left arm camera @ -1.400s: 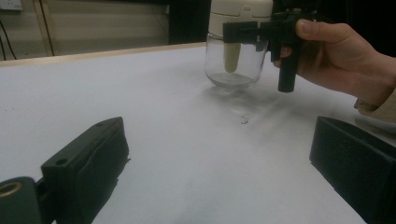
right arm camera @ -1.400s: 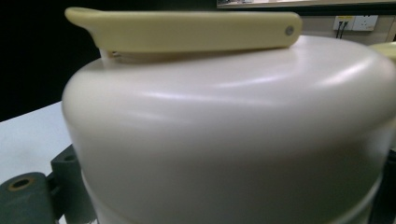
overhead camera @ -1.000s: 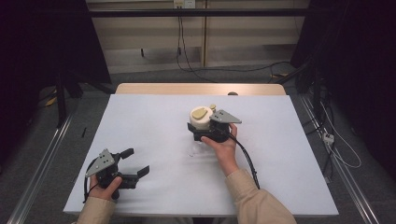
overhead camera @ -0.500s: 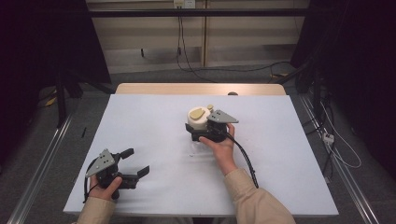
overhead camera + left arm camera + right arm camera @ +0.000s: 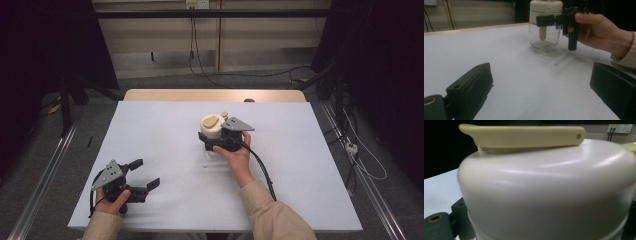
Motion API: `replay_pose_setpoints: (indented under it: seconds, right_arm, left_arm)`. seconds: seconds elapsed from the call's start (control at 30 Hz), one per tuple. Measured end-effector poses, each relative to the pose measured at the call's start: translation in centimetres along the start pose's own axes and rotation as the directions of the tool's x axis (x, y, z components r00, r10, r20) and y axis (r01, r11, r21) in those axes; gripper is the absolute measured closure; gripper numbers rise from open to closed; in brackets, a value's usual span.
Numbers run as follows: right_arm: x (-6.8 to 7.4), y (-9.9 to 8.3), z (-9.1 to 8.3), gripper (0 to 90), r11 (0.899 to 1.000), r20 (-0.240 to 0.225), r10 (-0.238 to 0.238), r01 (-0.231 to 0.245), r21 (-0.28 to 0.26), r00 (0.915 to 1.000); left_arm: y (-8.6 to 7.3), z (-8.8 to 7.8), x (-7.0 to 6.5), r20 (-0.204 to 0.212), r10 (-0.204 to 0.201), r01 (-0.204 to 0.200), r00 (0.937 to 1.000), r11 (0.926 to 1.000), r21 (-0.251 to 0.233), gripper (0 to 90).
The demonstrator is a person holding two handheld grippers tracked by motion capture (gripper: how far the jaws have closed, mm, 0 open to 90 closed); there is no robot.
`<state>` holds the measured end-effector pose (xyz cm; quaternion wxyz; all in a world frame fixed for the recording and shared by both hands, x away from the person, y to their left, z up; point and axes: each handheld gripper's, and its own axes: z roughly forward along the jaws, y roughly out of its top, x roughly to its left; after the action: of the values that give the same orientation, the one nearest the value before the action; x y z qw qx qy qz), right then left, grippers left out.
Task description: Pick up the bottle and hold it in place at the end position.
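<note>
A clear glass jar (image 5: 212, 128) with a cream lid and a pale yellow flip handle (image 5: 212, 120) stands near the middle of the white table (image 5: 300, 150). My right gripper (image 5: 209, 134) is shut around the lid, coming from the jar's right. In the left gripper view one of its black fingers (image 5: 549, 20) crosses the lid, above the glass body (image 5: 544, 37). In the right gripper view the lid (image 5: 549, 190) looms close, the handle (image 5: 524, 136) lying flat on top. My left gripper (image 5: 145, 173) rests open at the front left, and between its jaws (image 5: 541, 85) is only bare table.
A small dark speck (image 5: 205, 165) lies on the table just in front of the jar. A wooden strip (image 5: 215, 95) runs along the far edge. Cables and a power strip (image 5: 351, 147) lie on the floor to the right.
The right gripper and the jar have shifted slightly to the left. The left gripper has stayed where it was.
</note>
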<state>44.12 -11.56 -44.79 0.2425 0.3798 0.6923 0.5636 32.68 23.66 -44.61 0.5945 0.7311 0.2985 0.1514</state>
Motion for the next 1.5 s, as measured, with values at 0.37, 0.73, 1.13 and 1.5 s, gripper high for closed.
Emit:
replay_pose_setpoints:
  seconds: [0.37, 0.73, 1.13, 1.5]
  right_arm:
    - [-0.3, -0.3, 0.4, 6.8, 1.000, 0.005, 0.004, -0.004, 0.008, 1.0000]
    - [0.0, -0.2, 0.9, 6.8, 1.000, -0.002, 0.007, -0.007, 0.015, 1.0000]
    - [0.0, -0.6, 1.4, 6.7, 0.999, -0.011, 0.020, -0.020, 0.029, 0.9997]
    - [-0.4, -0.7, 0.5, 6.1, 0.996, -0.043, 0.027, -0.023, 0.083, 0.9987]
  left_arm:
    - [0.0, -0.1, 0.0, -0.004, -0.004, 0.004, 1.0000, 1.0000, -0.001, 3.9]
    - [-0.1, -0.1, 0.1, -0.007, -0.007, 0.007, 1.0000, 1.0000, 0.000, 3.8]
    - [-0.2, -0.1, 0.2, -0.008, -0.014, 0.014, 0.9999, 0.9999, 0.002, 3.9]
    - [-0.2, -0.1, 0.1, -0.012, -0.010, 0.010, 0.9999, 1.0000, 0.002, 3.8]
